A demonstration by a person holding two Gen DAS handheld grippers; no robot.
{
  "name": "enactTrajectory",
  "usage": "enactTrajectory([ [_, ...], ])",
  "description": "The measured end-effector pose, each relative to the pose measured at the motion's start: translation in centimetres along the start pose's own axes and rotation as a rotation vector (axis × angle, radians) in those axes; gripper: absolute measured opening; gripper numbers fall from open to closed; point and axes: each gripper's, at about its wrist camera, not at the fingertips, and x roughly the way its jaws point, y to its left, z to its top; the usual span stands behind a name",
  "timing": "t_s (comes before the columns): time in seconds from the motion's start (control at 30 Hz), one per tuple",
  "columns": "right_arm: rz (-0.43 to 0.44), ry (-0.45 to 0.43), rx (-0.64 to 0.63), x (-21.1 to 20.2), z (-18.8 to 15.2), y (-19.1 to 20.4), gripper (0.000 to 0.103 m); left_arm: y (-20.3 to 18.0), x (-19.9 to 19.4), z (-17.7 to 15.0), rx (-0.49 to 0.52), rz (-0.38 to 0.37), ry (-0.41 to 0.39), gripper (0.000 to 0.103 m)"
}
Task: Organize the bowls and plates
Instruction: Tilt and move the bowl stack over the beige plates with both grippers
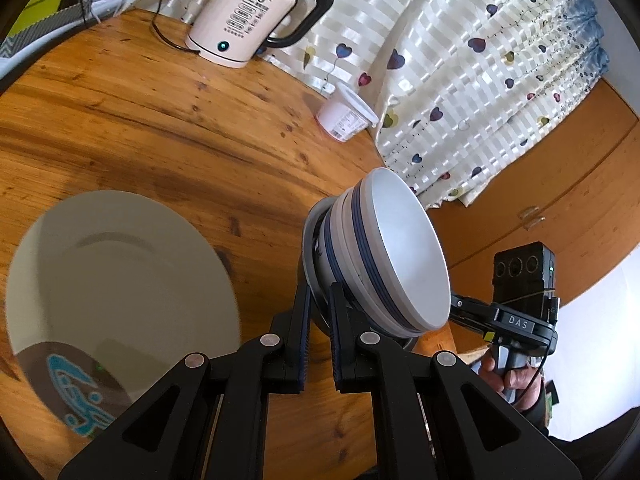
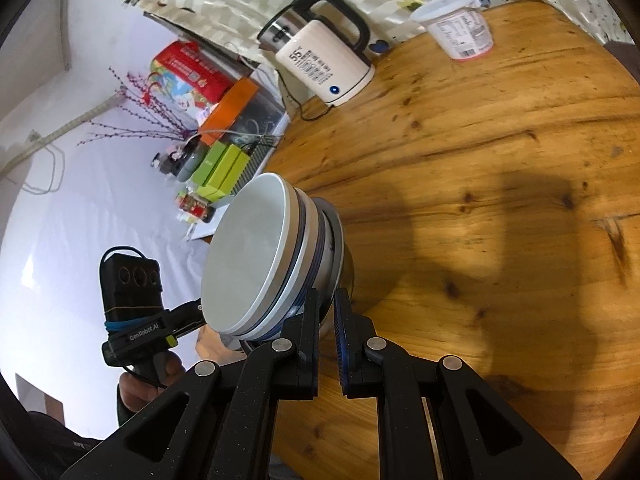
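Both grippers hold one stack of bowls [image 1: 376, 256] off the wooden table [image 1: 160, 120]: the left gripper [image 1: 320, 320] and right gripper [image 2: 328, 320] each have jaws clamped narrowly on a rim at opposite sides. Beside the stack lies a white plate [image 1: 112, 272], unstacked. Beyond the stack stand a yogurt tub [image 1: 346, 116] and kettle [image 1: 240, 20]. Judging by this, sorting is midway.

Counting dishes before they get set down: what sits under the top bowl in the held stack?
Under the top bowl, blue-striped bowl rims are nested, with a grey plate at the bottom. Both grippers' jaws are shut on the plate's rim. The lower bowls' insides are covered.
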Motion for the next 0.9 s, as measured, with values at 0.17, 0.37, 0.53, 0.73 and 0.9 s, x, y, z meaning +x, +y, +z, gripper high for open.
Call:
enactTrajectory([
  [0.17, 0.009, 0.014, -0.015, 0.8, 0.2, 0.9, 0.009, 0.6, -0.9, 0.0, -0.010, 0.010, -0.019, 0.007],
  [0.37, 0.017, 0.033, -0.027, 1.9, 0.2, 1.6, 0.009, 1.5, -1.9, 0.1, -0.023, 0.024, -0.037, 0.007],
  [0.53, 0.022, 0.050, -0.036, 2.9, 0.4, 2.2, 0.009, 2.1, -2.7, 0.0, -0.036, 0.032, -0.051, 0.007],
  [0.73, 0.030, 0.073, -0.048, 4.2, 0.6, 3.1, 0.009, 3.3, -3.7, -0.1, -0.058, 0.044, -0.069, 0.007],
  [0.9, 0.040, 0.098, -0.063, 5.8, 0.9, 4.1, 0.009, 4.5, -4.8, -0.3, -0.081, 0.058, -0.089, 0.007],
])
